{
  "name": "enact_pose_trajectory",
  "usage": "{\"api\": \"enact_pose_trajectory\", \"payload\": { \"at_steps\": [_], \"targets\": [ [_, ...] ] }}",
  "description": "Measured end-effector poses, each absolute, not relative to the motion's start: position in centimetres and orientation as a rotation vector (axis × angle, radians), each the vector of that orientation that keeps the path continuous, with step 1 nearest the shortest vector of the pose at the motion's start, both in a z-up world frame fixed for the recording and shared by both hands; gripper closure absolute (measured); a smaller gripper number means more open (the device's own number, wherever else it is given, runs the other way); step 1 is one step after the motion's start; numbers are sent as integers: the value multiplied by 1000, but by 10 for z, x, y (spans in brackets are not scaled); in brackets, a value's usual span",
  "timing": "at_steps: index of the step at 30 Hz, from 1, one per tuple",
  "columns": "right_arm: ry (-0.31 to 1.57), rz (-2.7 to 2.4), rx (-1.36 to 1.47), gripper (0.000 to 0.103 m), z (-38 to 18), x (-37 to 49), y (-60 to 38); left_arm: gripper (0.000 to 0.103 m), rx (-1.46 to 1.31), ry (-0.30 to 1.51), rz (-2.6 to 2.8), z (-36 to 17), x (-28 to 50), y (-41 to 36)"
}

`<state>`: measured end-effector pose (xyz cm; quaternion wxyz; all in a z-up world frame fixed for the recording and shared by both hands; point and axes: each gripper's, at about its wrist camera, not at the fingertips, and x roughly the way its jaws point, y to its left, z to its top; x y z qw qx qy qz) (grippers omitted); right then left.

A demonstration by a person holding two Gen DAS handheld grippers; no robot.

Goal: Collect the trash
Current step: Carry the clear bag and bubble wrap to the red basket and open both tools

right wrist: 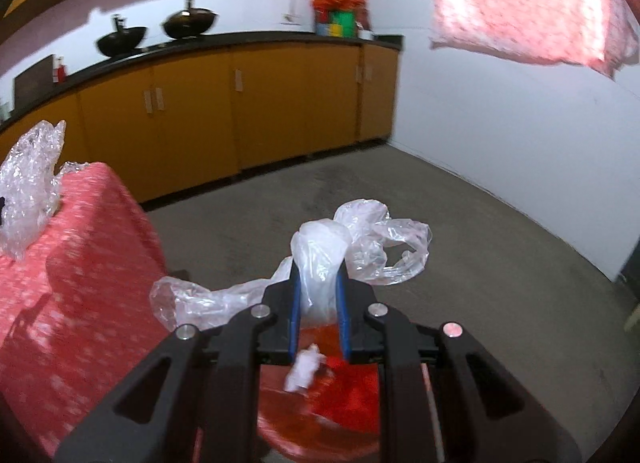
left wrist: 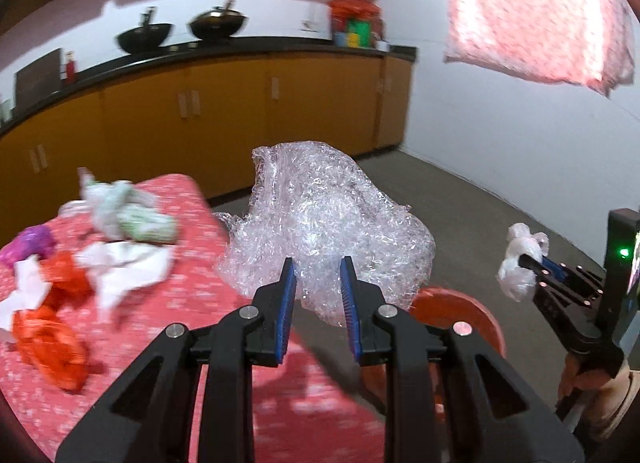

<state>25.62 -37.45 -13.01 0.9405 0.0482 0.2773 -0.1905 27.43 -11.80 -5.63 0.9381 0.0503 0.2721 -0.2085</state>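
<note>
My left gripper (left wrist: pixel 318 269) is shut on a big wad of clear crinkled plastic film (left wrist: pixel 320 223), held at the right edge of the red-clothed table (left wrist: pixel 224 363). My right gripper (right wrist: pixel 318 271) is shut on a thin clear plastic bag (right wrist: pixel 320 259) and holds it above a red bin (right wrist: pixel 344 395) that has red and white scraps inside. The right gripper with its bag also shows in the left wrist view (left wrist: pixel 524 263), above the red bin (left wrist: pixel 456 311). Crumpled white paper (left wrist: pixel 124 271), orange wrappers (left wrist: pixel 52 339), a greenish bag (left wrist: pixel 128 211) and a purple wrapper (left wrist: pixel 28 243) lie on the table.
Orange kitchen cabinets (left wrist: pixel 240 111) under a black counter with two woks (left wrist: pixel 180 31) run along the back wall. Grey floor (right wrist: pixel 480 263) spreads to the right of the table. A pink curtain (left wrist: pixel 532 11) hangs at the upper right.
</note>
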Motion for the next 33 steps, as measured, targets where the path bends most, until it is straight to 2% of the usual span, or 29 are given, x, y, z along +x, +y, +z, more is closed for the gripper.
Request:
{"api": "enact_pose_trajectory", "payload": {
  "at_steps": [13, 33],
  "targets": [
    [646, -416, 180, 87, -174, 241, -423, 80, 162, 689, -501, -105, 278, -214],
    [775, -334, 201, 86, -226, 264, -448, 79, 302, 880, -512, -185, 294, -282]
  ]
}}
